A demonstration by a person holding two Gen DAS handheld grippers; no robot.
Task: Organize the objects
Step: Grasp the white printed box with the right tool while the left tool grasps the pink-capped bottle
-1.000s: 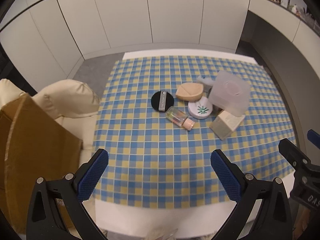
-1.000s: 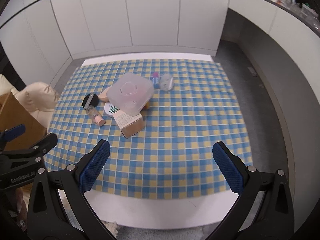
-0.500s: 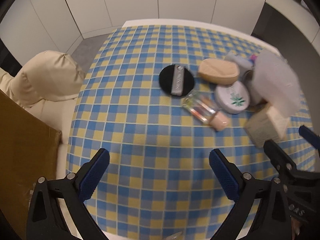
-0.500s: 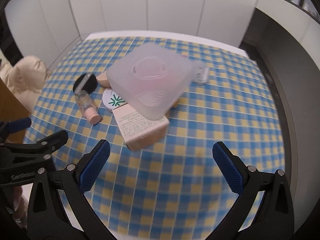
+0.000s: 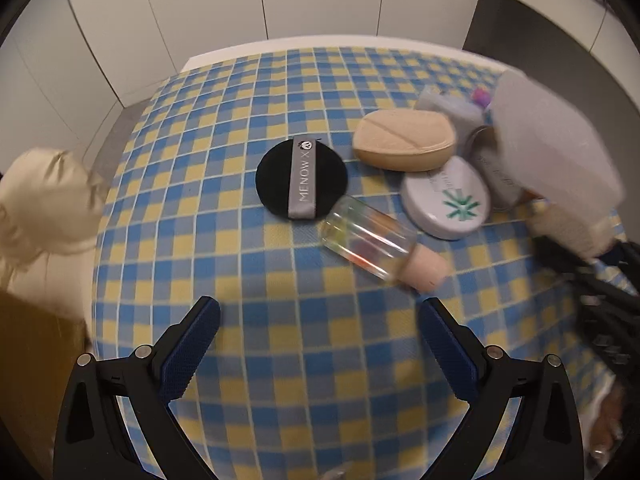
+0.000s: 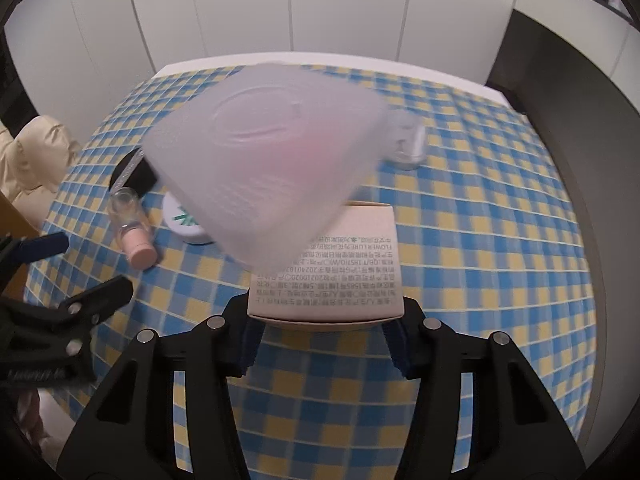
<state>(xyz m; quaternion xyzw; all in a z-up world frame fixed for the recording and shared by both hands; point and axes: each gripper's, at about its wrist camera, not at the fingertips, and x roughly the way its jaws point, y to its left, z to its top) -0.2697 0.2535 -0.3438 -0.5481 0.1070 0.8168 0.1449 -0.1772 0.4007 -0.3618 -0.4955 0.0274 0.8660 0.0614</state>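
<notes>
The right claw (image 6: 325, 332) is closing, its blue pads at the two side faces of the small beige cardboard box (image 6: 326, 276) printed with fine text, which lies on the desk (image 6: 480, 216) under a blue-and-yellow checked cloth. The pads look to be touching the box's near end, though whether they already press firmly is hard to tell. The left claw (image 5: 320, 344) stands apart and empty, with bare cloth between its pads.

The box looks light and fairly stiff, but thin card can dent, so a modest squeeze across its flat sides, as here, seems the right hold. The complication sits just beyond the right claw: a frosted translucent plastic container (image 6: 260, 160) leans tilted over the far end of the box, and appears to rest on it. Pulling the box out may tip that container, which looks light and slippery.

Ahead of the left claw lie a clear glass bottle with a pink cap (image 5: 380, 248), on its side and likely to roll, fragile too; further out a black round powder puff with a grey ribbon (image 5: 302, 179), soft and flat; a beige makeup sponge (image 5: 404, 140); and a white round compact with a green mark (image 5: 446, 202). These crowd together, touching or nearly so.
</notes>
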